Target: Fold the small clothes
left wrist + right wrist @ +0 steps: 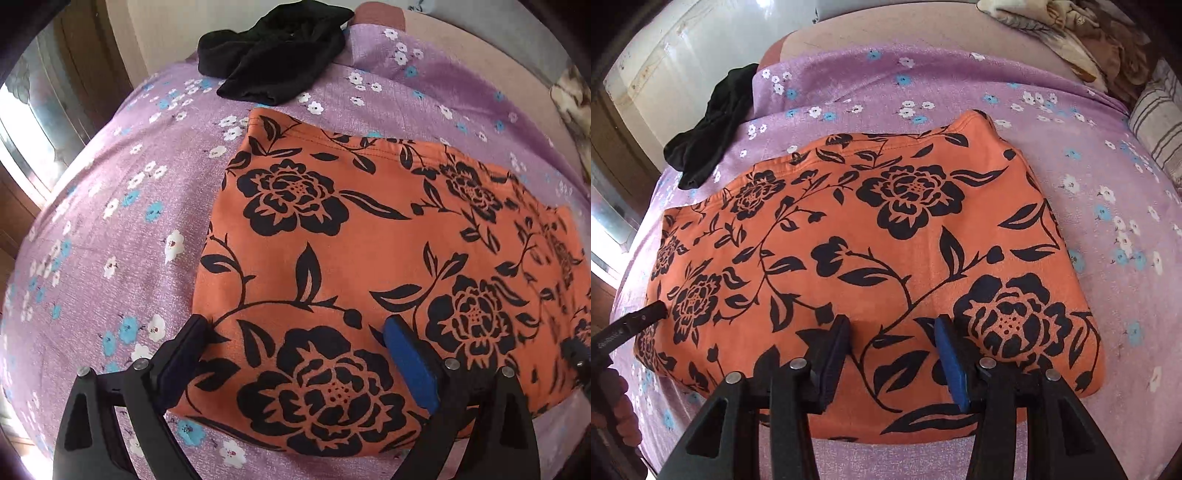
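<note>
An orange garment with black flowers (369,251) lies flat and folded on the purple flowered bedsheet (110,221); it also shows in the right wrist view (886,251). My left gripper (295,328) is open over the garment's near left corner, jaws wide apart, nothing between them. My right gripper (892,326) is open over the garment's near edge toward its right end. The left gripper's fingertip (652,310) shows at the garment's left end in the right wrist view. A black garment (273,55) lies crumpled at the far edge of the sheet; it also shows in the right wrist view (713,125).
The bedsheet (1108,184) covers a pink mattress (923,33). A crumpled beige blanket (1071,26) and a striped pillow (1160,125) lie at the far right. A window (33,122) and wooden frame are on the left.
</note>
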Demonstrator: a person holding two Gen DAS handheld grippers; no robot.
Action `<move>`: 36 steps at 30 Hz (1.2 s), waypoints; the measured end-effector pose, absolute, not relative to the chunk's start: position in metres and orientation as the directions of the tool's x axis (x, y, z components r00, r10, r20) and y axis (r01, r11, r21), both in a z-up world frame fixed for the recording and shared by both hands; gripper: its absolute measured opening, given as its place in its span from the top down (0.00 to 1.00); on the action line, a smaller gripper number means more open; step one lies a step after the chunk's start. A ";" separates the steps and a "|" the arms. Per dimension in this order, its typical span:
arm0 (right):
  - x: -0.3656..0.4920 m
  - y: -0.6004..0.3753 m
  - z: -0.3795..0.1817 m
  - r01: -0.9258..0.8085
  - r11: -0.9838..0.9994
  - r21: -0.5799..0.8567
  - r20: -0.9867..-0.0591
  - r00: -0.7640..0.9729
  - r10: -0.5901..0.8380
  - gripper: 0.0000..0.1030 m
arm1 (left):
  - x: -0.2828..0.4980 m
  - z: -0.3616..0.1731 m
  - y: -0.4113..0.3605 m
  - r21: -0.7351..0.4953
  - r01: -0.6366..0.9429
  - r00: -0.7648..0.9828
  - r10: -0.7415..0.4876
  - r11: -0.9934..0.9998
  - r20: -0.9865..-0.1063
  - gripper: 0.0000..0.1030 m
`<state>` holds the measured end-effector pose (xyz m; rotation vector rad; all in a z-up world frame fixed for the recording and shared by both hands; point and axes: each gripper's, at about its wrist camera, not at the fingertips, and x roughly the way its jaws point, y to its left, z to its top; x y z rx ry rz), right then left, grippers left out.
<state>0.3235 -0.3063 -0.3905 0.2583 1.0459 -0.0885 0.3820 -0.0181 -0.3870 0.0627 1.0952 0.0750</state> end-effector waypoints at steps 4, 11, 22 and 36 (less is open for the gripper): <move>0.300 -0.310 -0.373 0.180 0.962 0.203 -0.822 0.566 0.068 0.50 | 0.376 -0.382 -0.023 0.118 -0.048 0.470 0.127 0.992 -0.873 0.06; 0.276 -0.337 -0.372 0.218 0.934 0.285 -0.788 0.607 0.099 0.50 | 0.345 -0.342 -0.029 0.145 -0.034 0.623 0.134 0.989 -0.771 0.06; 0.293 -0.322 -0.396 0.162 0.963 0.214 -0.866 0.487 0.111 0.50 | 0.344 -0.394 -0.052 0.133 0.116 0.485 0.060 0.984 -0.872 0.03; 0.312 -0.329 -0.398 0.158 0.967 0.199 -0.850 0.519 0.090 0.43 | 0.332 -0.407 -0.051 0.107 0.003 0.534 0.089 0.994 -0.841 0.00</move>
